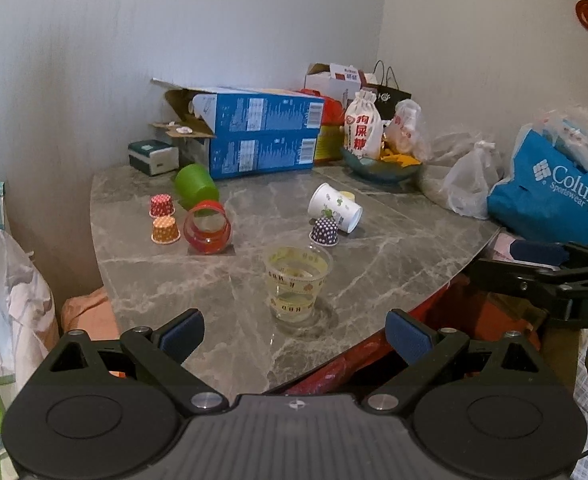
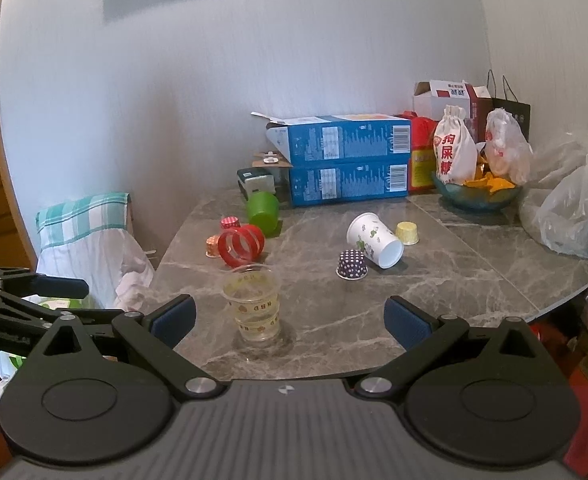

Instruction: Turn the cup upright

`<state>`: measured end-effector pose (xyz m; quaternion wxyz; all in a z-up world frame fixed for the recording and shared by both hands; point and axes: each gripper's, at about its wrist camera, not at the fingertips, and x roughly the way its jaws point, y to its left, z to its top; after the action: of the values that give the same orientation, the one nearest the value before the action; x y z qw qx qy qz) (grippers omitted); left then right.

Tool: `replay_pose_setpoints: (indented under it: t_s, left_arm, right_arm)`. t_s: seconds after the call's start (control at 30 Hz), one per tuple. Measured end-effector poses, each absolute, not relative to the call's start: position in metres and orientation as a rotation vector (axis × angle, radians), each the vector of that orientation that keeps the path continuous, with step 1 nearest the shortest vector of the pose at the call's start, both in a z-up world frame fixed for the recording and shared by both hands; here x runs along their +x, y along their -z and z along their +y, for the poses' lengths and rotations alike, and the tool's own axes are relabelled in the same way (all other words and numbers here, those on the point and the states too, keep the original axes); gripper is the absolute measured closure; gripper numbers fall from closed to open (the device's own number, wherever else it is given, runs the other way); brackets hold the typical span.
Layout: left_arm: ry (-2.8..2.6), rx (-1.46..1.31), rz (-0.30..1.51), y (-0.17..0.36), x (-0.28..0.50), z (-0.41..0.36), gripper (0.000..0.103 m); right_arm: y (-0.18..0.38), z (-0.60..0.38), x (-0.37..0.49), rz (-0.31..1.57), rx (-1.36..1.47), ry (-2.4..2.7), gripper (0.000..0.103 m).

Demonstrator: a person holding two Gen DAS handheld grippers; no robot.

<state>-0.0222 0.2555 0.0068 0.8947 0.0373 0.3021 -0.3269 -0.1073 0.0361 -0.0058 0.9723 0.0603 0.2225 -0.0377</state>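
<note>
I see the clear cup already standing up, mouth to the ceiling, its long way straight up and down, near the front edge of the marble table. My left gripper and right gripper are both wide apart and hold nothing. I should keep them off it. Behind the clear cup, the white cup lies sideways, mouth toward me.
</note>
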Motion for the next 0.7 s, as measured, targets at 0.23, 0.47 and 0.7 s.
replay_pose_setpoints:
  t_s: [0.23,0.47,0.7]
  left_arm:
    - [0.677,0.073,0.638,-0.0046,-0.0233,0.2551,0.004]
    - [0.658,0.074,0.626,-0.0065,-0.0230,0.2558,0.004]
    - [0.653,0.078,0.617,-0.0072,-0.0224,0.2550,0.004]
  right_arm:
    - [0.0079,0.0384,-0.1081,0.460,0.123,0.065,0.002]
    - [0.0070,0.0383,-0.1086,0.460,0.126,0.067,0.002]
    - [0.0067,0.0375,-0.1079,0.464,0.130,0.070,0.002]
